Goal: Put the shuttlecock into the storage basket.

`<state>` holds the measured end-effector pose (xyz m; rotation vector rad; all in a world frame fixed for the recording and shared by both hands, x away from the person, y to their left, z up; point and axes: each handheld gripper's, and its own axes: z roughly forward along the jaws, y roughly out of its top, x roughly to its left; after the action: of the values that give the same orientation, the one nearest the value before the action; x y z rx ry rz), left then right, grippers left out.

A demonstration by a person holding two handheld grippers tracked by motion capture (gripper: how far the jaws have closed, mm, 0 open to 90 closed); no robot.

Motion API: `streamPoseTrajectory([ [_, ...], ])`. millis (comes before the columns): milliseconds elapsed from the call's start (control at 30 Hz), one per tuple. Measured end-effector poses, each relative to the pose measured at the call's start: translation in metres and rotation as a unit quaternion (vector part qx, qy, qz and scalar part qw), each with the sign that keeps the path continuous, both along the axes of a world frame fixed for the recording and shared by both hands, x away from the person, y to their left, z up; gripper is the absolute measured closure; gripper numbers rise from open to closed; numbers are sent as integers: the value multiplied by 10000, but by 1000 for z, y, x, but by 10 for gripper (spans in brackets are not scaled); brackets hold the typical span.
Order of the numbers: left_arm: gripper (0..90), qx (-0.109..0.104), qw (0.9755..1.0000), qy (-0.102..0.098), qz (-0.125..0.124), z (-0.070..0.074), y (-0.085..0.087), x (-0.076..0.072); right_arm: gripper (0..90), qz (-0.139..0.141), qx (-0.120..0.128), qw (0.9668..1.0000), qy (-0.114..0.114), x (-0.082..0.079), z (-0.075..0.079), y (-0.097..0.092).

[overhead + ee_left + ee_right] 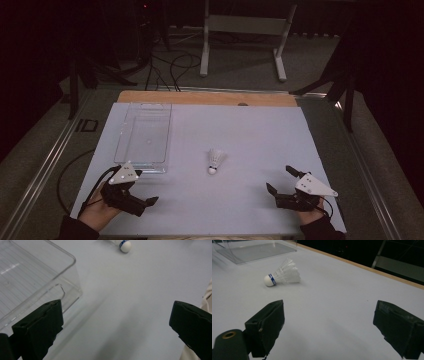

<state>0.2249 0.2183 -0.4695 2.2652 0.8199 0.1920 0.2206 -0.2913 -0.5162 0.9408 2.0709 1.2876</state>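
Evidently nothing is done yet: the shuttlecock (216, 160) lies untouched beside the empty clear tray (143, 165), while left gripper (146, 204) and right gripper (281, 181) rest with jaws wide apart, holding nothing.

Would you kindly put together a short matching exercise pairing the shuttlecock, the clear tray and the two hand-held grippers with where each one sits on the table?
Things:
1. shuttlecock
2. clear tray
3. left hand-held gripper
4. right hand-held gripper

Places or states:
A. near right corner of the table, jaws open
B. lying on its side mid-table, white tip toward the person
C. left half of the table, nothing inside
D. just in front of the tray's near end, jaws open

Pairs: 1-B, 2-C, 3-D, 4-A
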Motion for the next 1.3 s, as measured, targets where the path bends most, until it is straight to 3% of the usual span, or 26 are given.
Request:
streamPoseTrajectory([
  [67, 0, 91, 9998, 155, 18, -3, -2, 2, 102, -21, -38, 10000, -20, 0, 0, 1],
  [167, 1, 90, 9997, 235, 38, -4, -2, 2, 102, -19, -78, 10000, -24, 0, -1, 1],
  [200, 0, 241, 9988, 428, 28, -9, -4, 3, 102, -13, -55, 10000, -9, 0, -1, 2],
  [367, 1, 389, 9977, 552, 14, -10, -8, 3, 101, -7, -40, 10000, 3, 1, -2, 1],
  [400, 0, 496, 9969, 616, 33, -11, -11, 2, 101, -26, -50, 10000, -6, 0, -2, 2],
  [600, 1, 767, 9944, 729, 24, -15, -22, 0, 102, -64, -80, 9999, -40, 0, -1, 2],
  [967, 1, 963, 9906, 951, 217, -19, -35, -2, 102, -82, -81, 9999, -32, 0, -1, 2],
  [1000, 1, 1046, 9892, 988, 287, -20, -38, -2, 102, -79, -90, 9999, -44, 0, -1, 2],
  [1233, 1, 1215, 9865, 1067, 269, -18, -49, -1, 101, -64, -82, 9999, -13, 0, -1, 2],
  [1300, 1, 1179, 9867, 1085, 283, -18, -51, -1, 101, -58, -53, 10000, -2, 0, -1, 2],
])
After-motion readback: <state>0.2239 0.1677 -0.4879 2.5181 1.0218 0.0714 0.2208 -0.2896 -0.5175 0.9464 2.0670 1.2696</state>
